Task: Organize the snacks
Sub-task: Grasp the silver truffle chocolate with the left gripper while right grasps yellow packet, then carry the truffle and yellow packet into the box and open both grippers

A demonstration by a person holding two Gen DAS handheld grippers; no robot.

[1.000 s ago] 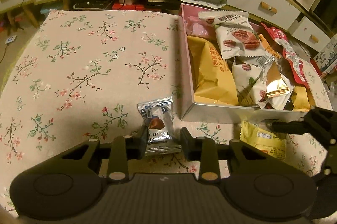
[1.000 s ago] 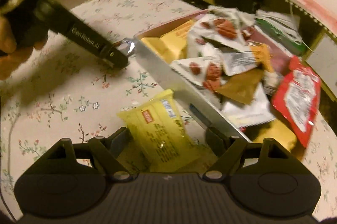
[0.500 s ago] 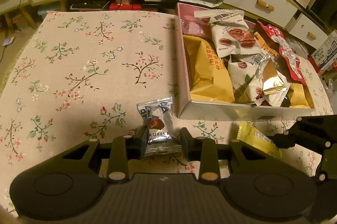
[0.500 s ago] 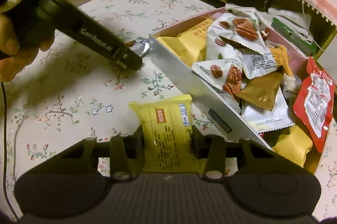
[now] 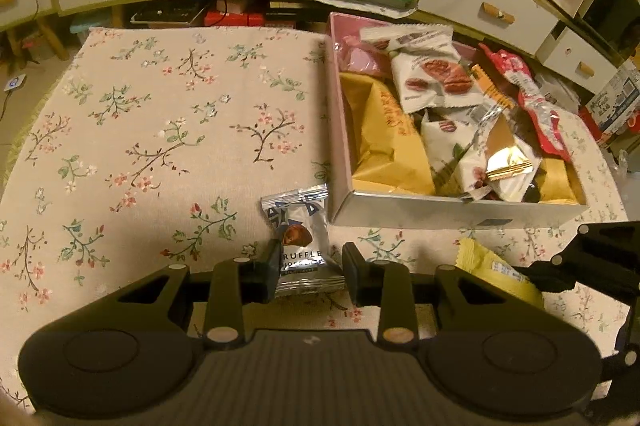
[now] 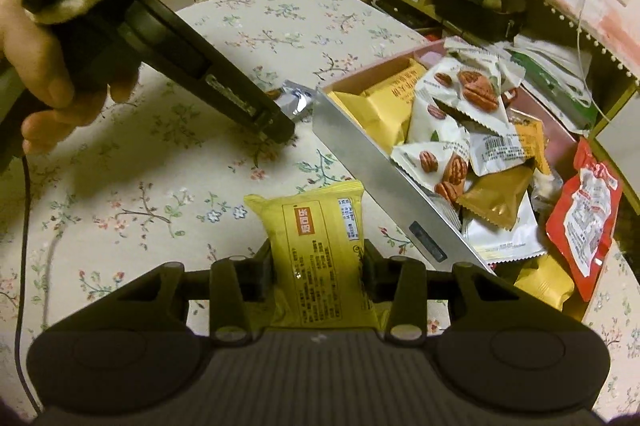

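The left claw [image 5: 310,268] is set around the lower half of a silver truffle packet [image 5: 301,238]. One finger touches the packet's edge; a slight gap shows at the other, so whether it is truly gripped cannot be told. The packet lies on the floral counter [image 5: 160,129], just beside the near corner of the box [image 5: 460,211], which sits at about 1 o'clock from the claw.

The right claw [image 6: 318,272] is closed on a yellow packet [image 6: 320,246], both fingers pressed against its sides. The packet's free end points to 12 o'clock, and the box's silver wall [image 6: 380,181] runs past it at 1 o'clock. The box is already heaped with pecan bags [image 6: 464,97] and other packets; a red pouch [image 6: 588,214] hangs over its far edge.

For the step to be done well, each packet should be lifted clear of the wall before being carried across, since a low sweep is likely to catch the rim and shove the box. The truffle packet looks slippery, so a firm closure should be made first. The packets are best released over the sparser spots in the box. The claws should be moved in turn, as they are near one another.
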